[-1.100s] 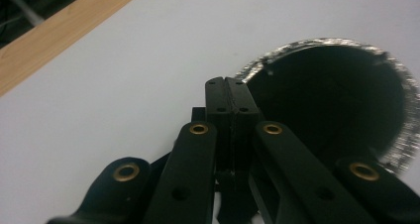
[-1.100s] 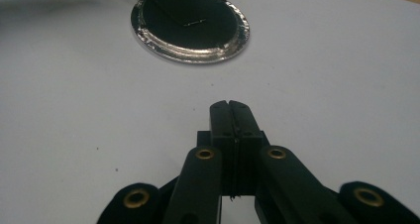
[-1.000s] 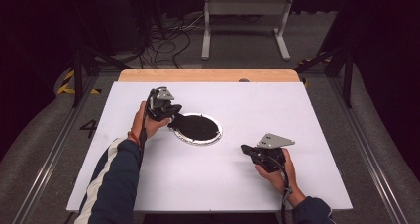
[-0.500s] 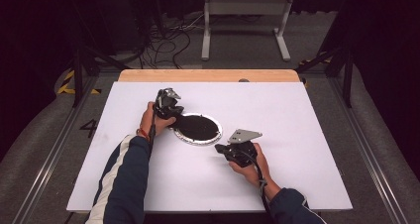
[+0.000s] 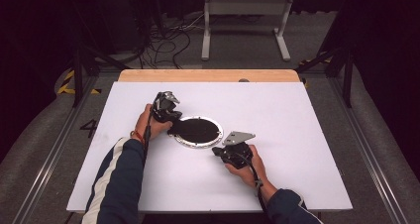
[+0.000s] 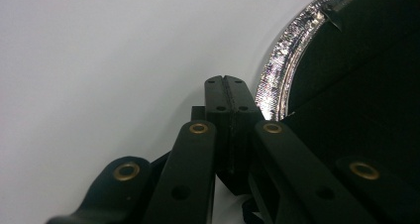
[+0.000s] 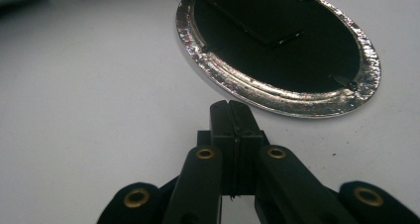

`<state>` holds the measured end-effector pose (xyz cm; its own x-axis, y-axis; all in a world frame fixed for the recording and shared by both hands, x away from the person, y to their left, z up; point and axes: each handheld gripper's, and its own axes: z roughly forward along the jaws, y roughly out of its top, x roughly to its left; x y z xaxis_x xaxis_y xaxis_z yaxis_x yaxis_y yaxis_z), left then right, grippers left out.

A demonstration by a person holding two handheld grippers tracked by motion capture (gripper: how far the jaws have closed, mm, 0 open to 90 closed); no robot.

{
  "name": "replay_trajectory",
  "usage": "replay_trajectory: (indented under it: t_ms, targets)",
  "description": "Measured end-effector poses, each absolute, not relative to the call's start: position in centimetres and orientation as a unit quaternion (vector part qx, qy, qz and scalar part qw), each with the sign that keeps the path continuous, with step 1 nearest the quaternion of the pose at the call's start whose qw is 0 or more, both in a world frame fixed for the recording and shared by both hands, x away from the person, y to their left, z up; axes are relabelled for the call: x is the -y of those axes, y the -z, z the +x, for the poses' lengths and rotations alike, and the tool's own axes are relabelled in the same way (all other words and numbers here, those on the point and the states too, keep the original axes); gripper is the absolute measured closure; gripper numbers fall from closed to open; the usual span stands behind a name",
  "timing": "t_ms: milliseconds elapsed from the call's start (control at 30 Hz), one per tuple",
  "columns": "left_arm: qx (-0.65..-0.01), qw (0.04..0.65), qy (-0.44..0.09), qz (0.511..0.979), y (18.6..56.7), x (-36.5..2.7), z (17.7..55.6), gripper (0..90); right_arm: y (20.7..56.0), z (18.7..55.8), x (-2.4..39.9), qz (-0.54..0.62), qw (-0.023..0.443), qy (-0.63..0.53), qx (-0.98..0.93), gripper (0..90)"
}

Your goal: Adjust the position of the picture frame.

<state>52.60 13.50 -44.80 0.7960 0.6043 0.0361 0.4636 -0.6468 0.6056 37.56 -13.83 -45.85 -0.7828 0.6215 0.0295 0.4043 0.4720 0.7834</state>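
Since a second ago the right gripper slides in from 4 o'clock toward the oval frame, while the left gripper stays at its 9 o'clock rim. Mid-counter the frame lies face down, black backing up. It looks stiff, light, possibly glass-fronted; its silver rim seems the best hold. Both grippers' jaws are pressed together, empty.

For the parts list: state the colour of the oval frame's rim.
Shiny silver rim around a black back; clearest in the right gripper view.
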Motion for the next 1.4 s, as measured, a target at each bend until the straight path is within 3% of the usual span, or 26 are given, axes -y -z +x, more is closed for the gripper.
replay_trajectory:
  t_ms: [933,1400]
  targets:
    - [-0.274,0.362,-0.079,0.887,46.0,-15.2,44.9,90.0,46.1,37.2,14.5,0.309,0.133,-0.385,-0.859,90.0]
    - [-0.234,0.364,-0.044,0.900,45.9,-13.7,41.5,90.0,45.9,36.8,16.3,0.310,0.134,-0.374,-0.864,90.0]
